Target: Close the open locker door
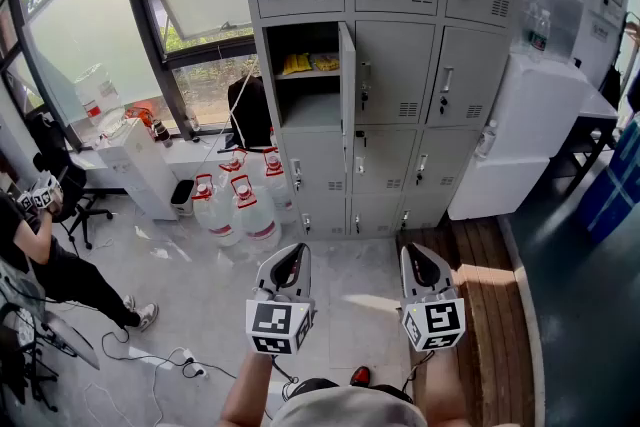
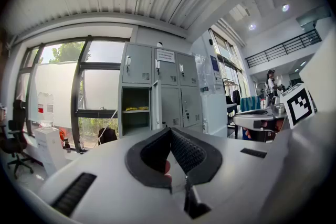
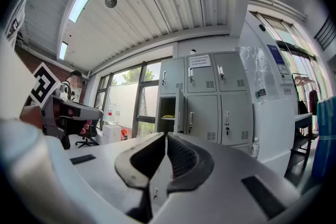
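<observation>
a: largest item first.
b: one grey locker bank (image 1: pixel 400 65) against the far wall, three columns wide. one compartment stands open: left column, second row down as seen.
a: the door itself?
b: the open locker door (image 1: pixel 347 80) hangs at the right side of that compartment, swung out edge-on toward the near side. it is well apart from both grippers; nothing touches it.
a: floor items?
b: four water jugs (image 1: pixel 250 210) with red caps, grouped on the floor at the left foot of the bank.
a: grippers, count and state.
b: two, side by side at the near edge, both aimed at the lockers. left gripper (image 2: pixel 170 131): jaws pressed together at the tips, nothing between the pads, touching nothing. right gripper (image 3: pixel 166 136): jaws likewise brought together, nothing pinched, in free air.
a: smallest?
b: yellow items (image 1: pixel 308 64) on the one shelf inside the open compartment; number cannot be made out.
</observation>
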Motion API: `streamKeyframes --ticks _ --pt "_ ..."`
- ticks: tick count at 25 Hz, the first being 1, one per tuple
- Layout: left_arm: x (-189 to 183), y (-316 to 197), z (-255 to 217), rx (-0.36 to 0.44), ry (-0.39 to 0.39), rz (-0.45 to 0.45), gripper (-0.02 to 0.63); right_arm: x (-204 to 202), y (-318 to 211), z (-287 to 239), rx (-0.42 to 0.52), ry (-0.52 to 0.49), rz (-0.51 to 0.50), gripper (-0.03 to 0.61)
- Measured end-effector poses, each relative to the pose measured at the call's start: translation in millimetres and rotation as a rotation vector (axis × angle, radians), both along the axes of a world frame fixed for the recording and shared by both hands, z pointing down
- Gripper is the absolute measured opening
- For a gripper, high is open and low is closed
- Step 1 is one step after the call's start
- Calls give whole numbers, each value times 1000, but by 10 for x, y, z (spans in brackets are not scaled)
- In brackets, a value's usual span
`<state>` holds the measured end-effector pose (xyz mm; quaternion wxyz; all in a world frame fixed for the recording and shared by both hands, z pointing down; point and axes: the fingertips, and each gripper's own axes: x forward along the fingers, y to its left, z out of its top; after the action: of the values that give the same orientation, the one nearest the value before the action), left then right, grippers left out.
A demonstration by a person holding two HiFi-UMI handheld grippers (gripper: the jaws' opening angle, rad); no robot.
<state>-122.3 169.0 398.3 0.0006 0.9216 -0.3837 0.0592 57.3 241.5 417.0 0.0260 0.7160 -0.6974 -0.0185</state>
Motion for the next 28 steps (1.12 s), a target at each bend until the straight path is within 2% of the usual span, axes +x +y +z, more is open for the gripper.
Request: streamKeyframes --ticks 12,21,28 --pt "331 86 15 3 -10 20 21 325 116 38 3 -14 16 26" --pt "763 199 72 -11 -14 65 21 661 271 113 -10 -26 43 26" --pt "1076 108 131 -19 -22 98 21 799 187 206 -16 -32 37 26"
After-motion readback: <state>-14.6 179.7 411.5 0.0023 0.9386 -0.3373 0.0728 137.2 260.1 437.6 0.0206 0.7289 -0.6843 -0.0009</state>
